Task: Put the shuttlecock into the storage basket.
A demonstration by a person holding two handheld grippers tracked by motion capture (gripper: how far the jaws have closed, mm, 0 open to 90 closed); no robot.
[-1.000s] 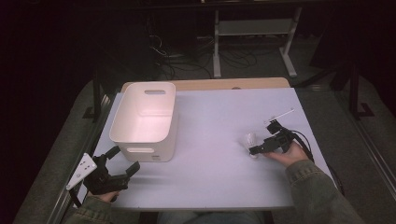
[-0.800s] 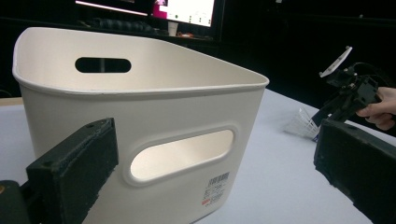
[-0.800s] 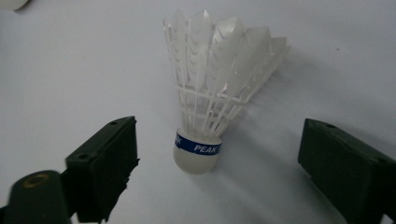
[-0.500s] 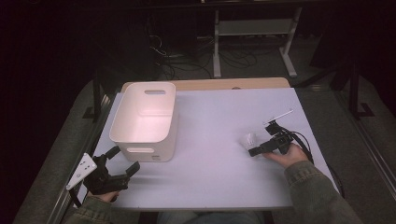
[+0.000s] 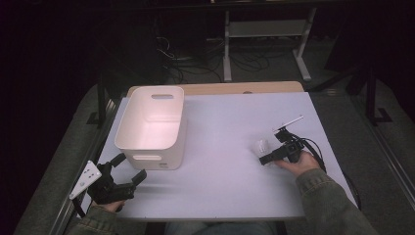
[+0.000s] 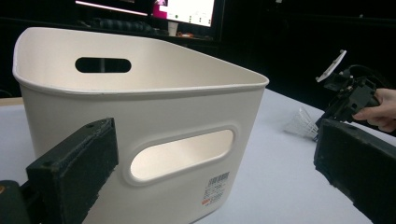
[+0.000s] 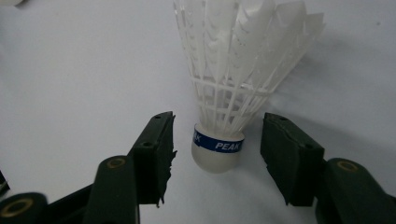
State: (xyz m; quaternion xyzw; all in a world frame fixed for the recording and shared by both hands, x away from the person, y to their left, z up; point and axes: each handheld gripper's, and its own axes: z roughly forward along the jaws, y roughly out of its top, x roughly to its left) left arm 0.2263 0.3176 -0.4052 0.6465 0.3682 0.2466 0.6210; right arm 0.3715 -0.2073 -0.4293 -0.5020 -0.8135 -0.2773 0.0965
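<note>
A white plastic shuttlecock (image 7: 243, 56) with a blue band around its cork lies on the white table (image 5: 220, 122) at the right; it is small in the high view (image 5: 263, 145). My right gripper (image 7: 219, 123) points at it with the cork between its jaws. The jaws have just been closing, and a gap still shows on each side of the cork. A hand holds the right gripper (image 5: 264, 158) low over the table. My left gripper (image 5: 129, 169) stands open at the front left, facing the near wall of a white basket (image 6: 140, 116) with nothing between its jaws.
The white basket (image 5: 151, 90) with handle slots stands at the table's left. Its inside looks bare. Dark floor, cables and a metal frame (image 5: 264, 29) lie beyond the far edge. In the left gripper view, the right gripper (image 6: 348, 95) and shuttlecock (image 6: 299, 125) sit far off.
</note>
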